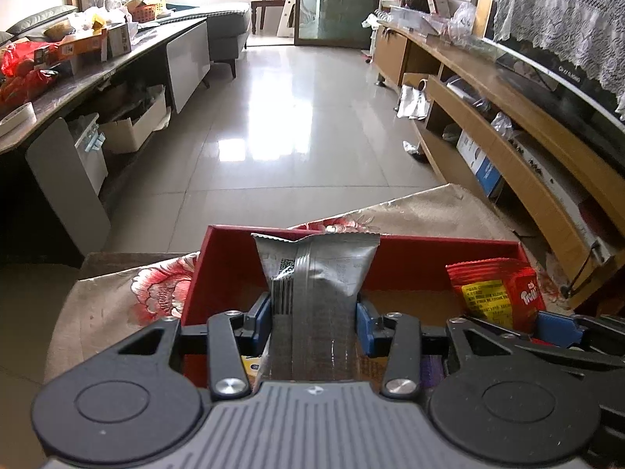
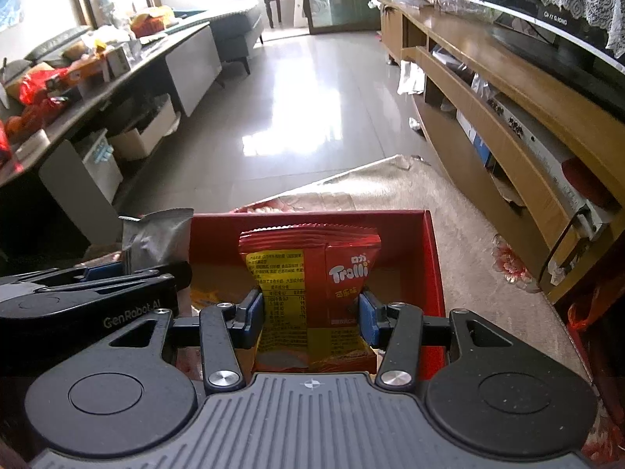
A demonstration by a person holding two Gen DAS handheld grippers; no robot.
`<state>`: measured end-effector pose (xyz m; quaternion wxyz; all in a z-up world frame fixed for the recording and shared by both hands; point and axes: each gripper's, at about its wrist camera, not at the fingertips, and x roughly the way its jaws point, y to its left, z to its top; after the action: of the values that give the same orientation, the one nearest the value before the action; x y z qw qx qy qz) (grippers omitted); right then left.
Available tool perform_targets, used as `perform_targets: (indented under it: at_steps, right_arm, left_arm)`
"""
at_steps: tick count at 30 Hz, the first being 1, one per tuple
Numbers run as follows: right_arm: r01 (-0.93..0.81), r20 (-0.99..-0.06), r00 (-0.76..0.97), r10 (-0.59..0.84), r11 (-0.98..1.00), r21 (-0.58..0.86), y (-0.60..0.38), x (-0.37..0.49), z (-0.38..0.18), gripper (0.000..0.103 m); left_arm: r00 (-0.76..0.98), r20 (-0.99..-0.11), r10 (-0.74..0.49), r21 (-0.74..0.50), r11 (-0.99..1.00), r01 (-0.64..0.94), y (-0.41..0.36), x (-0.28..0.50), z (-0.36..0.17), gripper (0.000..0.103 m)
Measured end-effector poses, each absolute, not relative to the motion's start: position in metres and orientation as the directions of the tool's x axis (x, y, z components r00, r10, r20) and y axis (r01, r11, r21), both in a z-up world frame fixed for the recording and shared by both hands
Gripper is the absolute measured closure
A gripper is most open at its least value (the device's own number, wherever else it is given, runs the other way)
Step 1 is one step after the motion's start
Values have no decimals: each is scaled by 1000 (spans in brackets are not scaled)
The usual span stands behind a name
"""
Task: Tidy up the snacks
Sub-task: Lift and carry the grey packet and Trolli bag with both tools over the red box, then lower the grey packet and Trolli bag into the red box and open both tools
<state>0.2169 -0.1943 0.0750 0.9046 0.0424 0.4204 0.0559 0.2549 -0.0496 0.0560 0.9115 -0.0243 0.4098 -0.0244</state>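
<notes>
Carrying two snacks over red box (image 1: 429, 262), apparently for dropping in side by side. Left gripper (image 1: 314, 318) pinching silver packet (image 1: 316, 269) at waist; right gripper (image 2: 310, 312) clamping red Trolli packet (image 2: 312, 269) likewise — long axes pointing forward, crimped ends leading toward box's far wall.

Red Trolli packet (image 2: 312, 293) — in right claw (image 2: 312, 314)

Silver packet (image 1: 316, 269) left of Trolli packet (image 2: 312, 273), seemingly above box (image 1: 429, 252).
</notes>
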Motion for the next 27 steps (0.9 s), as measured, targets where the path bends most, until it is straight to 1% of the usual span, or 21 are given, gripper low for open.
perform_targets:
  at_steps: [18, 27]
  right_arm:
    - [-69, -795, 596, 115, 993, 92, -190, 234, 53, 45]
    - [-62, -800, 589, 114, 993, 96, -189, 235, 51, 42]
  left_arm:
    - [620, -784, -17, -18, 1000, 4, -53, 265, 30, 60]
    - [610, -792, -13, -23, 1000, -9, -47, 265, 29, 57]
